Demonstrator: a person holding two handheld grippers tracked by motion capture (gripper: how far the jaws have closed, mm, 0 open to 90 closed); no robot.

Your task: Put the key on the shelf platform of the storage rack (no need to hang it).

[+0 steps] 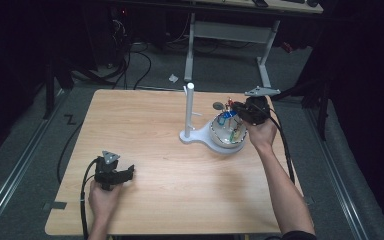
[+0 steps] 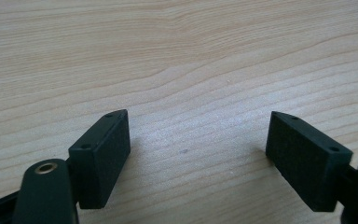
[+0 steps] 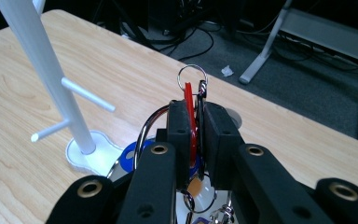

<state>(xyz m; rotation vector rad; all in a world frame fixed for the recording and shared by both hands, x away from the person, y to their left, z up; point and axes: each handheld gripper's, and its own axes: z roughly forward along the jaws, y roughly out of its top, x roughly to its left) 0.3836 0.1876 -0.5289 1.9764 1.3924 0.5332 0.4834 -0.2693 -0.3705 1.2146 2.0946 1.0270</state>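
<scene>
A red key tag (image 3: pixel 188 98) with a metal ring (image 3: pixel 192 76) on top stands pinched between the pads of my right gripper (image 3: pixel 196 109), which is shut on it. In the high view that gripper (image 1: pixel 236 110) hovers over the far side of a white bowl (image 1: pixel 219 141) holding several more key rings and tags, one of them blue (image 3: pixel 128 157). Just left of the bowl stands a white peg stand (image 1: pixel 189 107) with short side pegs (image 3: pixel 86 94). My left gripper (image 1: pixel 129 173) rests open near the table's front left, nothing between its fingers (image 2: pixel 107 154) but bare wood.
A wooden table (image 1: pixel 150 130) carries everything. A small grey disc (image 1: pixel 218 105) lies behind the bowl. Beyond the far edge are cables and a white desk frame (image 1: pixel 230 35) on grey floor. A cable trails from each gripper.
</scene>
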